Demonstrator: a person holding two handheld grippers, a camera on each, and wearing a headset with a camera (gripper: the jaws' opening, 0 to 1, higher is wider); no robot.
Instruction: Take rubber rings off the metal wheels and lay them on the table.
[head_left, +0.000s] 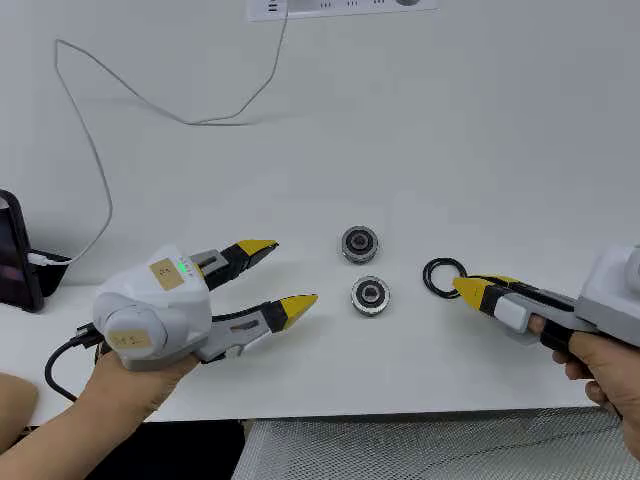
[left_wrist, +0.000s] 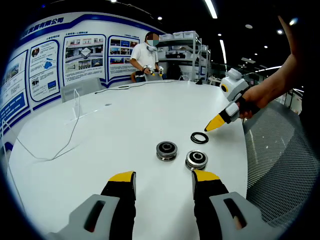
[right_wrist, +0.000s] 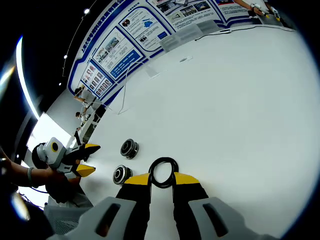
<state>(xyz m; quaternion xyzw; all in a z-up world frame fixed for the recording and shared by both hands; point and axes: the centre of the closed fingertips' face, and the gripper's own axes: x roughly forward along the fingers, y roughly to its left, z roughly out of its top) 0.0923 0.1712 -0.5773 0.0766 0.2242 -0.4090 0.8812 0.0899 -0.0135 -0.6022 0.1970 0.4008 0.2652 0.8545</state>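
Observation:
Two metal wheels stand mid-table: the far wheel (head_left: 359, 243) (left_wrist: 166, 150) (right_wrist: 129, 148) has a dark rim, the near wheel (head_left: 370, 295) (left_wrist: 196, 159) (right_wrist: 121, 174) a silvery one. To their right a black rubber ring (head_left: 443, 276) (left_wrist: 199, 137) (right_wrist: 164, 172) lies flat on the table. My right gripper (head_left: 465, 287) (right_wrist: 162, 179) points at the ring, its yellow tips a little apart on either side of the ring's near edge, gripping nothing. My left gripper (head_left: 280, 273) (left_wrist: 164, 182) hovers wide open left of the wheels, nothing between its jaws.
A white cable (head_left: 100, 170) loops across the back left of the white table from a power strip (head_left: 330, 8). A black device (head_left: 15, 250) stands at the left edge. The table's front edge (head_left: 400, 415) runs close below both hands.

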